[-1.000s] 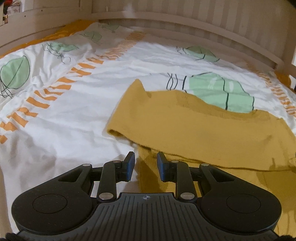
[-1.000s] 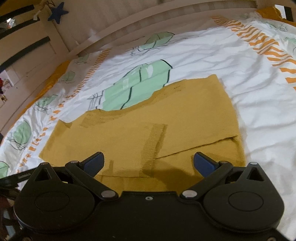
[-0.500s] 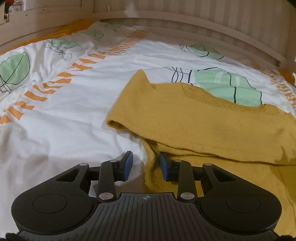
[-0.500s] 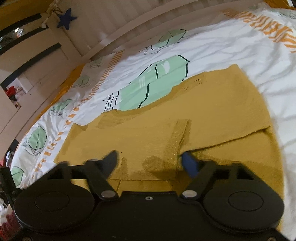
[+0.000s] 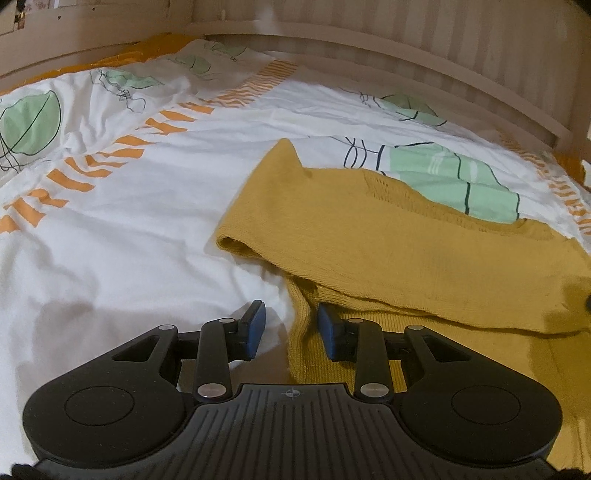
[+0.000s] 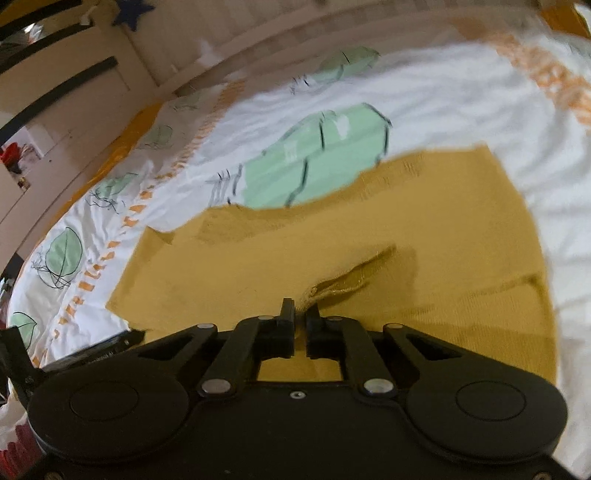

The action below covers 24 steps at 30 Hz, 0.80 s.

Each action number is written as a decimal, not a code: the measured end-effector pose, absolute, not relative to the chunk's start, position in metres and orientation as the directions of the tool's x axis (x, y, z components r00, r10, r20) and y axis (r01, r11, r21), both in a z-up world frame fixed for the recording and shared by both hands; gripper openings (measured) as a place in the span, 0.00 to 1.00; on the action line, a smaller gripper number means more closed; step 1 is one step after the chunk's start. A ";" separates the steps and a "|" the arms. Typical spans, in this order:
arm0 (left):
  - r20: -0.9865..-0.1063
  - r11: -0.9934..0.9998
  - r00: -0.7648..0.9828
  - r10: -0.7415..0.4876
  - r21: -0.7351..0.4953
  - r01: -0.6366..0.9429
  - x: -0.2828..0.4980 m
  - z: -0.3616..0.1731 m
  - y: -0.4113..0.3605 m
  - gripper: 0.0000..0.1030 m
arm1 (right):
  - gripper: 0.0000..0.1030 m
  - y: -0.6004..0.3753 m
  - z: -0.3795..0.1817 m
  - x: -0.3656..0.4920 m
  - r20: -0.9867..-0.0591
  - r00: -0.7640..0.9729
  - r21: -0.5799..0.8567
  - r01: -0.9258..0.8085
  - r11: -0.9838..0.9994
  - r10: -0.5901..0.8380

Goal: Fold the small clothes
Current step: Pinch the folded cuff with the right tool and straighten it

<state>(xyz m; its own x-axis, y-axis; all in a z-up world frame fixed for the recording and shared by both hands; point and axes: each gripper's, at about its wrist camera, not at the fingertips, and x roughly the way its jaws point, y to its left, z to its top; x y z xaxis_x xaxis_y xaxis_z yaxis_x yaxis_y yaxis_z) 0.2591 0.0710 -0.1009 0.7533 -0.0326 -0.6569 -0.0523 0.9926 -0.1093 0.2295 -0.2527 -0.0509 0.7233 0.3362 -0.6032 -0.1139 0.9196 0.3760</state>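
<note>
Right gripper (image 6: pixel 300 314): jaws together, clamped on a pinch of the mustard knit garment (image 6: pixel 332 266). The pinched fabric rises as a small raised ridge running from the fingertips toward the upper right of the right wrist view, with a dark hollow under it. Frame is motion-blurred.

Left gripper (image 5: pixel 290 332): jaws partly apart, blue pads (image 5: pixel 255 328) visible on both fingers. The ribbed left edge of the garment (image 5: pixel 406 251) stands between the pads; the right pad sits against the fabric, the left pad is over white bedding. Whether the pads actually press on the edge: cannot tell.

Garment: lies spread across lower centre and right of both views, on the duvet (image 5: pixel 129 229). Top layer is folded over the lower ribbed layer, its folded edge showing as a rounded roll at centre of the left wrist view. A pointed corner sticks up at upper centre of that view.

Duvet: white, with green leaf prints (image 6: pixel 317 158) outlined in black and orange dashed bands (image 5: pixel 110 162). One large leaf is partly covered by the garment's far edge.

Surroundings: pale slatted bed frame (image 5: pixel 406 48) curves along the top of both views. A dark blue star (image 6: pixel 133 11) hangs at the upper left of the right wrist view.
</note>
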 end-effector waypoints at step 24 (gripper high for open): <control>-0.652 0.988 0.756 -0.056 -0.144 -0.051 0.259 -0.102 0.074 0.30 | 0.54 -0.315 -0.063 0.228 -0.637 0.756 0.273 0.040 0.961 0.150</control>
